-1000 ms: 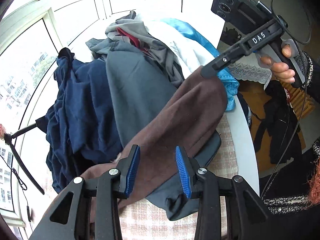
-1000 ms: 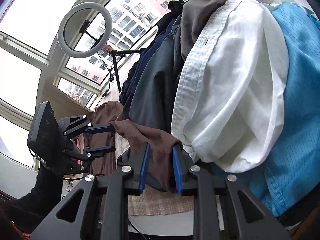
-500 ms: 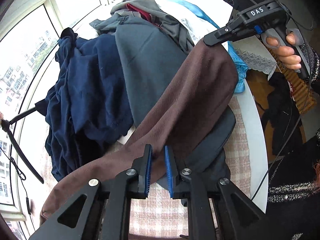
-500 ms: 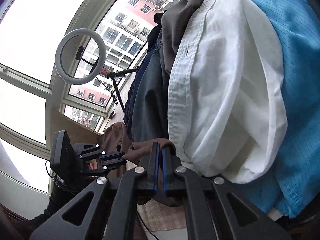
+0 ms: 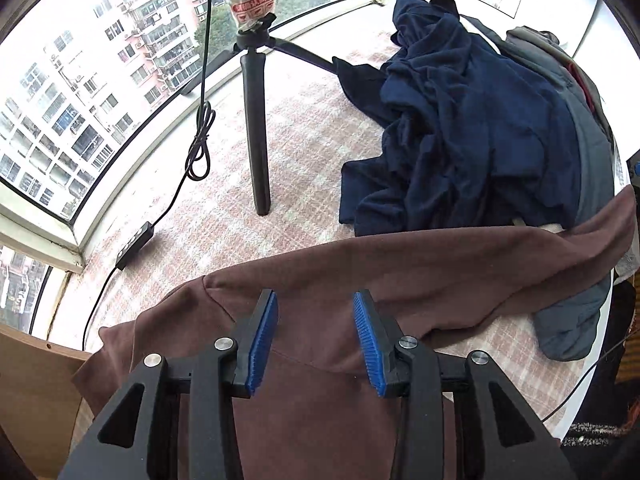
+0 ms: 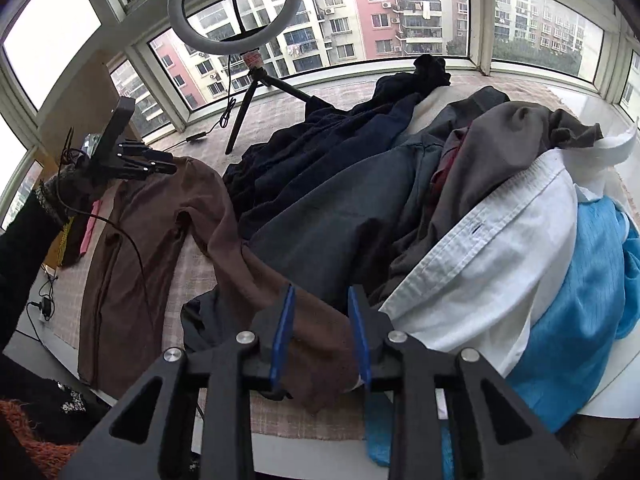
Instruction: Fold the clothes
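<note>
A brown long-sleeved top (image 5: 400, 276) lies spread over the checked tablecloth (image 5: 304, 152). My left gripper (image 5: 314, 300) hangs just above its body. The jaws are opening, with the cloth under and between the blue pads (image 5: 260, 336) but not pinched. In the right wrist view the same top (image 6: 132, 248) stretches to the left, and its sleeve end (image 6: 320, 344) lies between the opening jaws of my right gripper (image 6: 322, 292). The left gripper (image 6: 170, 163) shows there at the top's far end, in a person's hand.
A heap of clothes fills the right of the table: navy (image 5: 480, 128), grey (image 6: 340, 220), a white shirt (image 6: 492, 264) and a bright blue piece (image 6: 580, 300). A ring light (image 6: 234, 6) on a tripod (image 5: 256, 132) stands by the window, its cable and remote (image 5: 134, 244) trailing left.
Half a second ago both grippers were shut on the brown top; now both stand apart. The left one has swung away, drawing the top out across the table. The right one rose and rolled.
</note>
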`<action>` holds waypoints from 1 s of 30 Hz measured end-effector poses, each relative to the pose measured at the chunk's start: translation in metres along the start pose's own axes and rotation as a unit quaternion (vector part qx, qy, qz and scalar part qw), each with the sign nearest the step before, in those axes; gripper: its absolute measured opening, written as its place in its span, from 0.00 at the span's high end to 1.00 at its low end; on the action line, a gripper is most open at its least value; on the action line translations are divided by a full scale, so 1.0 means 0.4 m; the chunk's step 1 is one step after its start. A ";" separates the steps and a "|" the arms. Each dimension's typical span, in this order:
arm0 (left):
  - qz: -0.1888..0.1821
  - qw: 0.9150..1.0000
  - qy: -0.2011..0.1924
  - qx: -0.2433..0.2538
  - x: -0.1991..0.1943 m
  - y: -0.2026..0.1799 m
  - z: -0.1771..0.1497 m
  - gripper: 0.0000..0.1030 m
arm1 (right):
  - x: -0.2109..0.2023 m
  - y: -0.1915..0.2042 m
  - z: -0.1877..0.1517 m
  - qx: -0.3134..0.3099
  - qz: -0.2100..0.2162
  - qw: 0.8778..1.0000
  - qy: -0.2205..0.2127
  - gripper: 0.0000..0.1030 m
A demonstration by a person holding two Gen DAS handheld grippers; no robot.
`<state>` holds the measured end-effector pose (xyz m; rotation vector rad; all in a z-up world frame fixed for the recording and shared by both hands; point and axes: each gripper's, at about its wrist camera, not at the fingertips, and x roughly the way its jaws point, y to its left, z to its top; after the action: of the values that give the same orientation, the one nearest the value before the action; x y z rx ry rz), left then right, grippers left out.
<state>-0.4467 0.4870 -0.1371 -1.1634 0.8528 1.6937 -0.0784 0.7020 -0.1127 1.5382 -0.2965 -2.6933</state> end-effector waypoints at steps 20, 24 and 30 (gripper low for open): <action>-0.092 0.941 0.025 0.325 0.067 -0.420 0.105 0.53 | 0.112 0.048 0.018 -0.170 0.017 0.979 0.110 0.60; -0.107 0.936 0.088 0.324 0.108 -0.424 0.098 0.99 | 0.122 0.047 0.000 -0.170 0.011 0.978 0.120 0.61; -0.101 0.952 0.058 0.282 0.036 -0.373 0.020 0.98 | 0.108 0.051 -0.032 -0.152 0.007 0.981 0.121 0.87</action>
<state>-0.3137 0.5536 -0.1561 -0.9170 1.1528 1.1144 -0.0911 0.6751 -0.1523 1.7281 0.1056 -2.3639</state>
